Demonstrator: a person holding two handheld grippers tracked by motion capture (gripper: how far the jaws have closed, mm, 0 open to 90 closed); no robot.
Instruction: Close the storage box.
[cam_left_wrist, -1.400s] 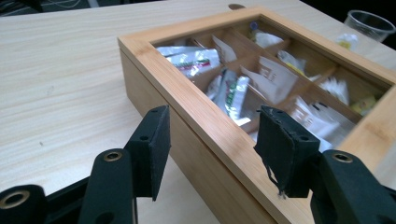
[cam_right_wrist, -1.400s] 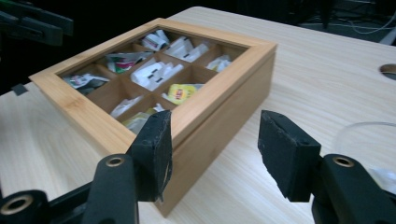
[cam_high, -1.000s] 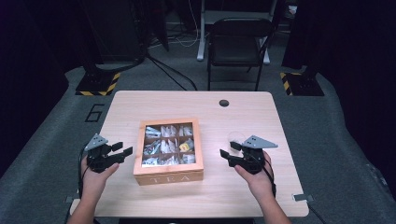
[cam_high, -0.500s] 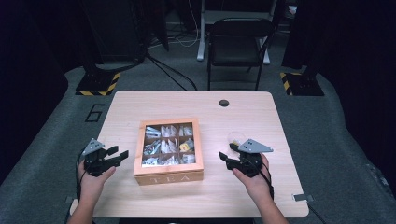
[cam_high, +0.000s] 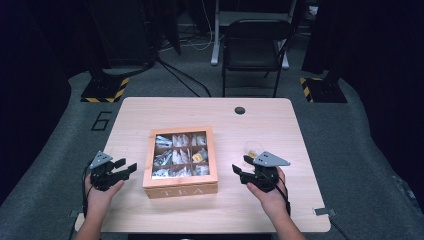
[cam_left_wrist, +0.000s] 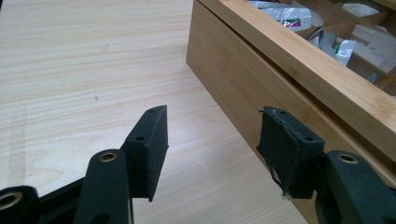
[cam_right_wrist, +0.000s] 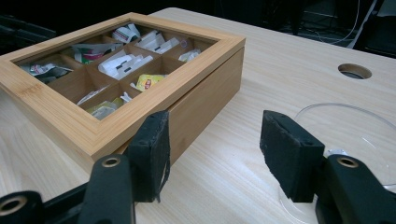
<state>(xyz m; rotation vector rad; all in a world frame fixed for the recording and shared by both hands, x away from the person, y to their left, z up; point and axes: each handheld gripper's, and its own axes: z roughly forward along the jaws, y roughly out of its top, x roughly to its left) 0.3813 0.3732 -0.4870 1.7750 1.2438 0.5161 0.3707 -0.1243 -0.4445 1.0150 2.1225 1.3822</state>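
A: Left to right, quick. Left gripper (cam_high: 121, 170) sits low near the table's (cam_high: 260, 125) left edge, toward the near left corner. Jaws stand apart, nothing between them, just bare wood.

B: Pointing where?

A: At the left wall of the tea box (cam_high: 180, 186). In the left gripper view (cam_left_wrist: 212, 149) one pad hangs just beside that wall; can't tell if it touches.

B: The box?

A: Wooden, window lid, down flat, "TEA" on the front. Middle of the table, nearer the near edge. Tea bags (cam_high: 172, 156) under the lid in small compartments, one yellow packet (cam_right_wrist: 148, 82) among them.

B: Right side?

A: Right gripper (cam_high: 240, 172) near the near edge, right of the box, aimed at its right wall, apart from it. Jaws parted, gripping nothing. In the right gripper view (cam_right_wrist: 215, 154) the box corner sits beyond the left jaw.

B: Anything else?

A: Clear glass bowl (cam_right_wrist: 355, 135) just behind that gripper. Round hole (cam_high: 240, 110) near the far edge.
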